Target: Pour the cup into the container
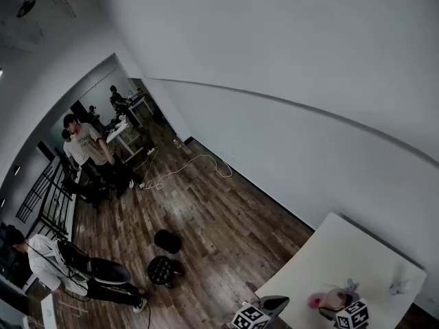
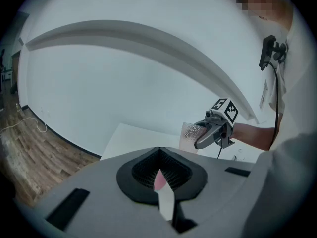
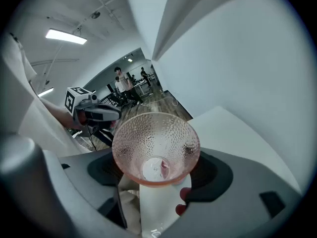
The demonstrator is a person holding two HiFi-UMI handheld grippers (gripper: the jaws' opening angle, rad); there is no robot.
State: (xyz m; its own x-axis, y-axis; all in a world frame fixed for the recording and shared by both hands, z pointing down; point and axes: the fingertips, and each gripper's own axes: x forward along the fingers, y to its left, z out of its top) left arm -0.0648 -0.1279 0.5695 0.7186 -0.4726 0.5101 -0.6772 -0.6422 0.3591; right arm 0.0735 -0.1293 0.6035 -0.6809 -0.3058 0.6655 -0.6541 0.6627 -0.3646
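Observation:
My right gripper (image 3: 151, 192) is shut on a clear pink dimpled cup (image 3: 156, 150), whose open mouth faces the camera; I see only a small pinkish glint at its bottom. From the left gripper view the same cup (image 2: 190, 135) hangs in the right gripper (image 2: 214, 133) above the white table (image 2: 133, 140). My left gripper (image 2: 163, 197) is shut with nothing in it. In the head view both grippers sit at the bottom edge, the left gripper (image 1: 257, 314) and the right gripper (image 1: 350, 314), with the cup (image 1: 334, 298) between them. No container shows clearly.
A small white object (image 1: 400, 288) lies near the table's far right corner. Beyond the table (image 1: 343, 252) is wooden floor with two black stools (image 1: 164, 256), a white cable (image 1: 195, 164) and several people (image 1: 86, 149) far off. A plain white wall stands behind the table.

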